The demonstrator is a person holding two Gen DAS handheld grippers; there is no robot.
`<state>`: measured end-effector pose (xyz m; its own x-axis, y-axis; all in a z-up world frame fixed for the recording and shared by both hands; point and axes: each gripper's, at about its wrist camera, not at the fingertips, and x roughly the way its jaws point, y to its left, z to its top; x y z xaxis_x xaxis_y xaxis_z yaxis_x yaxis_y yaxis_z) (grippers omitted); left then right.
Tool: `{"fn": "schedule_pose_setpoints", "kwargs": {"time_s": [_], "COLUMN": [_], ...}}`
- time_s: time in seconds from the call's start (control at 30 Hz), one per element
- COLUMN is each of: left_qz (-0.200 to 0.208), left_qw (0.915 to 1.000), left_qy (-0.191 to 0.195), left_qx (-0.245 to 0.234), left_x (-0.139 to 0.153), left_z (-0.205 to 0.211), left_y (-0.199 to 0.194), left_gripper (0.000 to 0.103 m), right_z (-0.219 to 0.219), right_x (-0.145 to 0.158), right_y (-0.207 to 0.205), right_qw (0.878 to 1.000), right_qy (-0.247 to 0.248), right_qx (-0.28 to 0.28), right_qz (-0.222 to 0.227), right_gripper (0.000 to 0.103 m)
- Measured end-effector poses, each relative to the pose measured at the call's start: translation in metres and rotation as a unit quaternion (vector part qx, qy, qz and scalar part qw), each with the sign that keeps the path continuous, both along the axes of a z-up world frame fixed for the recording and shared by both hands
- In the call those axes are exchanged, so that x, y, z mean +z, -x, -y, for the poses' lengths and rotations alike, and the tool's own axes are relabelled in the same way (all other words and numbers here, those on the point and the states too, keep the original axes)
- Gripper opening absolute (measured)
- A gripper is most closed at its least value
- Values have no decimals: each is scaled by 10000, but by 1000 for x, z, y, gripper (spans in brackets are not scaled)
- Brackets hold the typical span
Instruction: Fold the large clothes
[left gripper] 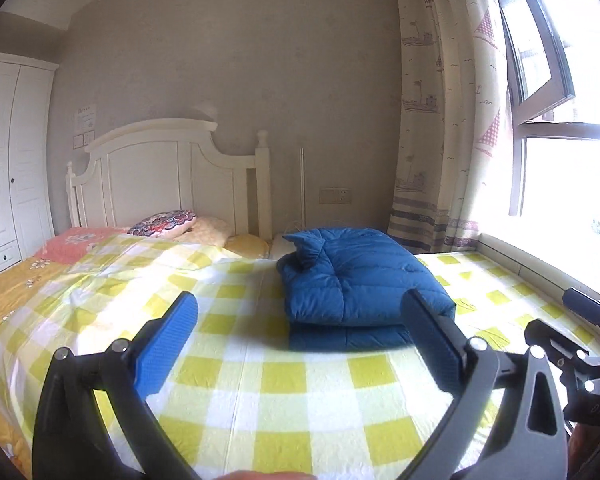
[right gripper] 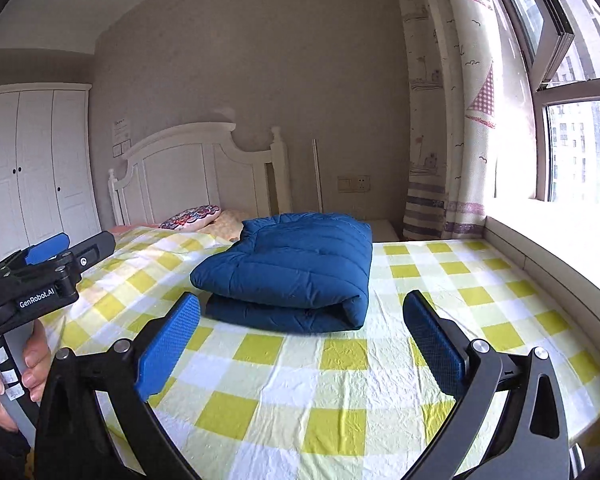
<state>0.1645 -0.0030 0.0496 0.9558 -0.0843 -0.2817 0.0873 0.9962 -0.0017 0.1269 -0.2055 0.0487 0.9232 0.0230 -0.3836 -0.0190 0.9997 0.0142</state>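
Now both your left gripper [left gripper: 300, 344] and right gripper [right gripper: 300, 340] stand wide apart, empty, just short of the folded blue jacket [right gripper: 288, 272] on the checked sheet [right gripper: 340, 392]. Its puffy layers may spring open if nudged.

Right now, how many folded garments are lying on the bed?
1: a blue padded jacket, folded into a thick bundle, lies on the yellow checked sheet mid-bed, toward the window side. No other garment shows, though the bed's near end is out of view.
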Motion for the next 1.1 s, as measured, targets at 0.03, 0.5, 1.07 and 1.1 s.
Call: {"fn": "schedule_pose_setpoints", "kwargs": {"time_s": [0.03,0.5,1.07,1.1], "left_qz": [-127,-687,-750,-760], "left_qw": [9999,9976,9971,9971], "left_qy": [35,52,-94,-100], "left_qx": [10,-18,-2,-3], "left_x": [-8,-54,-64,-65], "left_z": [2,7,4,4], "left_y": [6,10,16,16], "left_gripper": [101,101,101,101], "right_z": [-5,-7,-18,-18], "right_x": [-4,-27,-29,-30], "right_y": [4,18,28,28], "right_qw": [9999,9993,9993,9992], "right_qy": [140,159,173,167], "right_qx": [-22,-46,60,58], "right_qz": [-40,-348,-340,-354], "right_gripper": [98,98,98,98]}}
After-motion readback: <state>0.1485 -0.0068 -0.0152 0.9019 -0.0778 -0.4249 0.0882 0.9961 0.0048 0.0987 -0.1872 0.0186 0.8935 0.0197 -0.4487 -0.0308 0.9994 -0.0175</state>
